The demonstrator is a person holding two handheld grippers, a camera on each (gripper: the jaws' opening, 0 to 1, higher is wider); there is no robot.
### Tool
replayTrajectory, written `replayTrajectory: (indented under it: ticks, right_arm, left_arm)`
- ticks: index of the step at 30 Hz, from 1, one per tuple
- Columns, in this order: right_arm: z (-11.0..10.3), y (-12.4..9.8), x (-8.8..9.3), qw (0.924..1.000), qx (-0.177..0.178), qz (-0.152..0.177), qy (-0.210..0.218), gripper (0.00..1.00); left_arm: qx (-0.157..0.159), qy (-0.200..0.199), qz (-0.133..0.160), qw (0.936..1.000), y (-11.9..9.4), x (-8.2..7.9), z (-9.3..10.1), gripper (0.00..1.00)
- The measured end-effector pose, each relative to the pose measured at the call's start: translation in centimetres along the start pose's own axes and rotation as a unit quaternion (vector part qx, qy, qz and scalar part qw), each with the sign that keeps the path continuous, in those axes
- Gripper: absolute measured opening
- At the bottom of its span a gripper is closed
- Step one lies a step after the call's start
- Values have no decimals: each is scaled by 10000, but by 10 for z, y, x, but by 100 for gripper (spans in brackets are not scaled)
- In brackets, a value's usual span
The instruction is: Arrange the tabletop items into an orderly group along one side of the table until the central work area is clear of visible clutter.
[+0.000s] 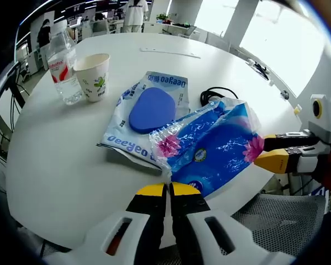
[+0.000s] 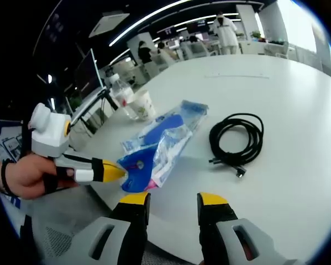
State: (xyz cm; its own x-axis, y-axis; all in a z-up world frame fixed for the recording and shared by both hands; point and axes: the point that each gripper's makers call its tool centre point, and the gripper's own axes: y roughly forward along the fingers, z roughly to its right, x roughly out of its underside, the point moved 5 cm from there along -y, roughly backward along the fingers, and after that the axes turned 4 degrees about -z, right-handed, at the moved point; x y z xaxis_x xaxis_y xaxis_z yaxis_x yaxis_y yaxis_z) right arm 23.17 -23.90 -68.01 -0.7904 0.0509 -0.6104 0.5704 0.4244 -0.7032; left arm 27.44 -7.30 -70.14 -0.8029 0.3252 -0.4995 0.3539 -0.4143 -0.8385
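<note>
A crinkled blue plastic pack (image 1: pixel 217 149) with pink flowers lies at the round white table's near edge. My left gripper (image 1: pixel 168 190) is shut on its near corner; in the right gripper view the left gripper (image 2: pixel 121 172) comes in from the left, pinching the pack (image 2: pixel 154 157). My right gripper (image 2: pixel 173 200) stands open just below the pack's end, and it shows beside the pack's right end (image 1: pixel 267 150). A Deeyeo wipes packet (image 1: pixel 146 118) with a blue oval on top lies partly under the pack.
A paper cup (image 1: pixel 94 76) and a clear water bottle (image 1: pixel 63 69) stand at the far left. A coiled black cable (image 2: pixel 237 141) lies right of the pack. A paper strip (image 1: pixel 171 52) lies far back. People and desks are beyond the table (image 1: pixel 60 165).
</note>
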Motion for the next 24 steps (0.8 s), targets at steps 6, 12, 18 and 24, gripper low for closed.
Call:
replayTrajectory:
  ticks: [6, 12, 18, 24]
  right_arm:
    - [-6, -3, 3, 10000, -74, -2, 1, 32]
    - [-9, -3, 6, 9999, -122, 13, 24, 33]
    - [-4, 4, 15, 9998, -53, -161, 140, 32]
    - [0, 8, 20, 9995, 25, -303, 130, 28]
  left_arm:
    - [-10, -70, 6, 10000, 0, 0, -1, 0]
    - [1, -54, -7, 10000, 0, 1, 0, 0]
    - [83, -99, -31, 9999, 1, 4, 6, 0]
    - [134, -105, -53, 9998, 2, 6, 10, 0]
